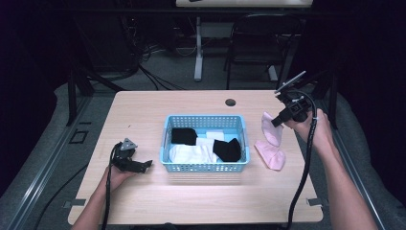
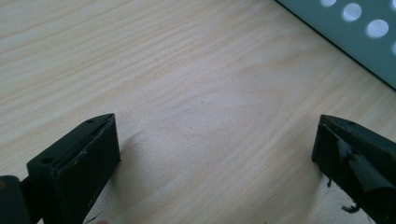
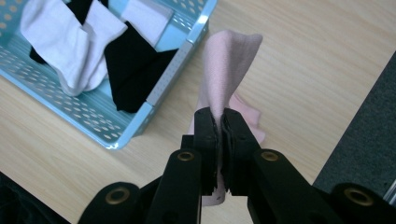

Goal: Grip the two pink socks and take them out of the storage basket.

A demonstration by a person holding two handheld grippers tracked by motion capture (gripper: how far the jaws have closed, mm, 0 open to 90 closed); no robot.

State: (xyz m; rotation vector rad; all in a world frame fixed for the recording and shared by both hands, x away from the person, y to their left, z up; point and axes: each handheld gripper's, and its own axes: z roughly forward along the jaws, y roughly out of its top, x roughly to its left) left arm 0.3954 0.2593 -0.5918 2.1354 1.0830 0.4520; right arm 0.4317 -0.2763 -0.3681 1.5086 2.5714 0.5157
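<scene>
Lower left of the high view: left tool [image 1: 146, 164] rests on the table [image 1: 143, 110], jaws spread, empty. Centre: blue basket [image 1: 205, 167] already holding black and white socks [image 1: 191, 153]. Right: right tool [image 1: 276, 120] pinching the pink sock [image 1: 270, 146], lifted just beside the basket. Judged: pink sock left to drop in.

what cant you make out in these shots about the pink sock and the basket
- Pink sock: the pinched part sits inside the right claw, right gripper view.
- Second pink sock: too small to tell its shape, high view.
- Blue basket: what lies under the white socks and black socks is covered.
</scene>
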